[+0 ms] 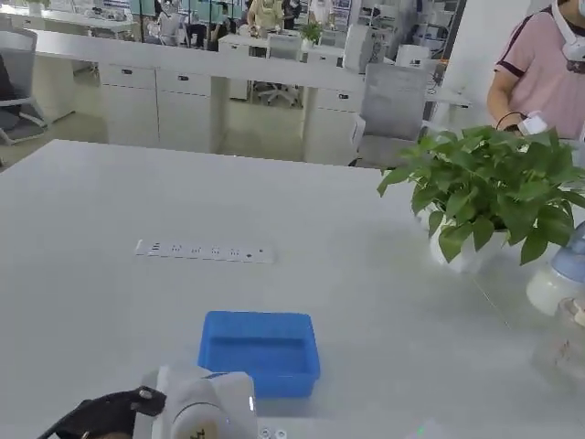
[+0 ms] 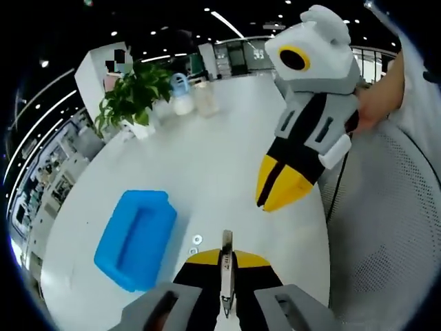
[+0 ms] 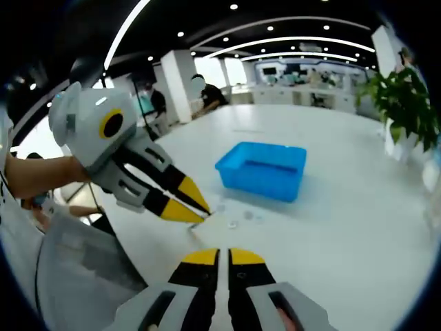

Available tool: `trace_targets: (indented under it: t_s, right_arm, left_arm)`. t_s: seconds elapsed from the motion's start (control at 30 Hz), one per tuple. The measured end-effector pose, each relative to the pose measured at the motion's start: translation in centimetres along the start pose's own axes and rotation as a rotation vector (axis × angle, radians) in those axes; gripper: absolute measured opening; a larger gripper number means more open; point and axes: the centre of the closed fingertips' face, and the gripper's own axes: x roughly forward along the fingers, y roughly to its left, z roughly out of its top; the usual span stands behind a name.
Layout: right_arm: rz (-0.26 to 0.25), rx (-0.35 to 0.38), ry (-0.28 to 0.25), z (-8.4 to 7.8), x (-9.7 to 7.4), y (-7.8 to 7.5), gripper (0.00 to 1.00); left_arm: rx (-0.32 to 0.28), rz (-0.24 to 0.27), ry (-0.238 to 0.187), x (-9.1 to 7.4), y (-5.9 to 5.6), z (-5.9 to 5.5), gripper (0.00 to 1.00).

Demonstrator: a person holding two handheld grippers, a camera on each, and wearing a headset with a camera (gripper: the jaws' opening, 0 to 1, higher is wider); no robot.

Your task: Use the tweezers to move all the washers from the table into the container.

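Jaws: left gripper [image 2: 224, 262] clamps tweezers [image 2: 226, 241], long axis along jaws, tips toward washers [image 2: 197, 239]; right gripper [image 3: 220, 256] closed.

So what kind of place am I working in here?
Most likely an open-plan office or lab workspace: long white desks in rows, a mesh office chair, and a potted plant on the white worktable.
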Motion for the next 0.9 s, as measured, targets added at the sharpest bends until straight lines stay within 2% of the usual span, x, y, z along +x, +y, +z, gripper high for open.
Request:
trace_targets:
  t_s: [0.03,0.23,0.33,0.4,0.5,0.6,0.63,0.7,0.87,0.9]
  right_arm:
    - [0.019,0.018,-0.014,0.4,0.0,0.4,0.02]
    - [0.026,0.018,-0.076,3.8,0.1,0.4,0.04]
    - [0.039,0.017,-0.07,4.1,0.8,0.6,0.04]
    - [0.048,0.007,-0.049,3.7,1.2,0.8,0.03]
    - [0.063,0.007,-0.044,3.6,1.4,1.3,0.02]
    - [0.075,0.008,-0.045,3.6,1.6,1.9,0.0]
    - [0.052,-0.004,-0.026,3.3,1.8,1.6,0.0]
    - [0.078,-0.011,-0.011,3.3,2.1,2.0,0.0]
    - [0.106,-0.158,0.013,3.6,2.1,2.5,0.0]
    - [0.115,-0.211,0.024,3.7,2.0,2.6,0.0]
  left_arm:
    - [0.003,0.016,-0.007,-0.2,0.0,0.1,0.01]
    - [-0.053,0.15,-0.044,-1.0,-0.3,0.6,0.01]
    - [-0.078,0.191,-0.053,-1.1,-0.5,0.7,0.01]
    - [-0.089,0.222,-0.063,-1.2,-0.5,0.9,0.01]
    - [-0.106,0.249,-0.067,-1.4,-0.5,1.0,0.01]
    - [-0.11,0.267,-0.07,-1.5,-0.8,1.2,0.01]
    - [-0.107,0.274,-0.072,-1.6,-0.9,1.2,0.02]
    - [-0.092,0.295,-0.067,-1.6,-0.9,1.3,0.02]
    - [-0.077,0.303,-0.068,-1.9,-0.8,1.3,0.02]
    - [-0.079,0.294,-0.075,-2.1,-0.7,1.3,0.03]
